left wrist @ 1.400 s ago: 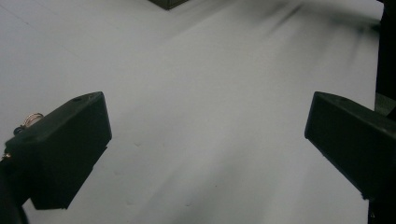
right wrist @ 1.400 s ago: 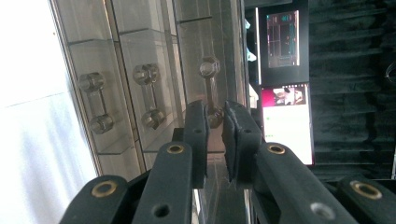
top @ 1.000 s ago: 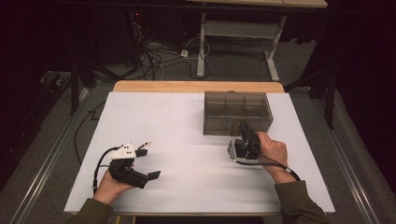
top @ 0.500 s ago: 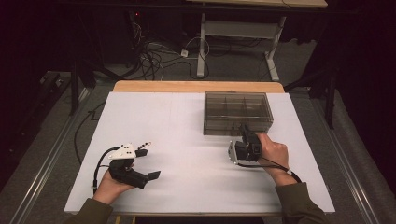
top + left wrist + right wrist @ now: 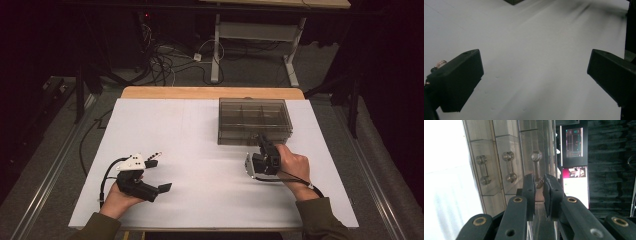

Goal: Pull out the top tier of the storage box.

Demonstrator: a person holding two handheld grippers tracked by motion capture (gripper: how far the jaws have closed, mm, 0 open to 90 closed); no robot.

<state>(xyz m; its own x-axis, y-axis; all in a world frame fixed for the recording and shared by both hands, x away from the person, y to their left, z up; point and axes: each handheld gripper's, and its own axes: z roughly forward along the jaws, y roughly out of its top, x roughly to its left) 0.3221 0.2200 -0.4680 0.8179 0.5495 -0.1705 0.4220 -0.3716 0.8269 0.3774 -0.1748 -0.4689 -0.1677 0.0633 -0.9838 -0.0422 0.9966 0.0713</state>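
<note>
We see the right claw (image 5: pixel 261 141) at the near front edge of the clear compartment box (image 5: pixel 254 120), its jaws nearly closed with only a thin gap, pinching the box's latch (image 5: pixel 538 182) between them. The left claw (image 5: pixel 158 172) rests well apart from the box, low over the bare white desk (image 5: pixel 200 130), jaws spread wide and holding nothing.

Compartment box (image 5: pixel 255 120): clear, smoky plastic, glossy, with moulded hinge pins. Table top (image 5: pixel 200 145): matt white, smooth sheet; far edge (image 5: pixel 210 92) light wood. Left gripper (image 5: pixel 534 75) and right gripper (image 5: pixel 539 186): 2 matt black plastic jaws each, brass-coloured metal rivets.
</note>
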